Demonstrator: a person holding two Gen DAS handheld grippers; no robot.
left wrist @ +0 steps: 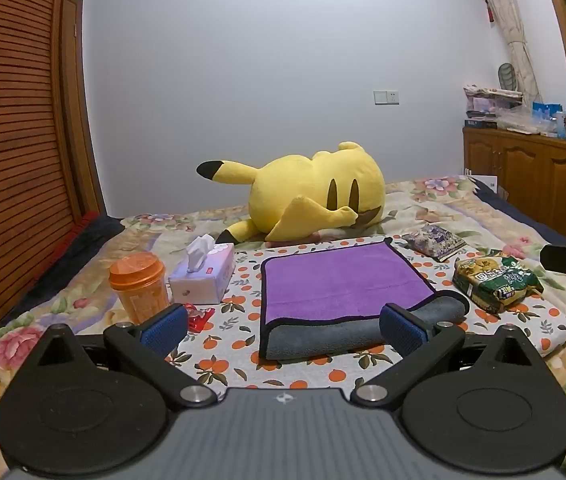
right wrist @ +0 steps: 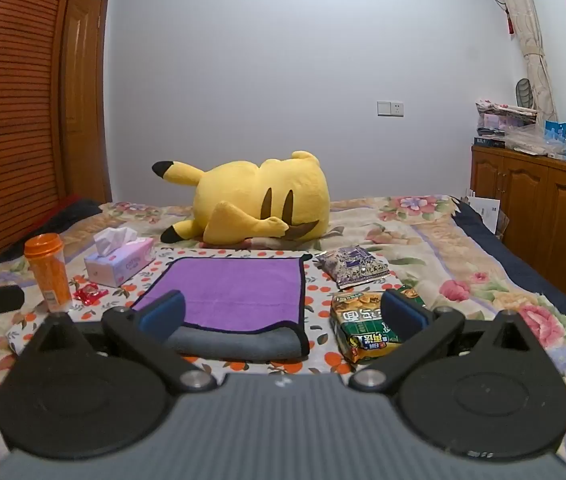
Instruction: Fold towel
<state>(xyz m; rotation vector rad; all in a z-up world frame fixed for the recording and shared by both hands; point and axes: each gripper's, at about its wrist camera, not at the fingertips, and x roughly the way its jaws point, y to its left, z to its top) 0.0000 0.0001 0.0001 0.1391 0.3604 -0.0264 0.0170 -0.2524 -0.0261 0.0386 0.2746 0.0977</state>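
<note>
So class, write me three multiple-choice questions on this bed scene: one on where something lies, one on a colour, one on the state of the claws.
1. Where does the white tissue box lie relative to the folded purple and grey towel?
A. to its left
B. to its right
C. on top of it

2. What colour is the lid of the plastic cup?
A. blue
B. orange
C. green

3. How do the left claw and right claw stand?
A. both shut on the towel
B. one open, one shut
C. both open, holding nothing

Answers:
1 A, since the box lies between the cup and the towel's left edge.
2 B, as the lid is plainly orange.
3 C, because each claw's blue pads stand wide apart with nothing between them.
</note>
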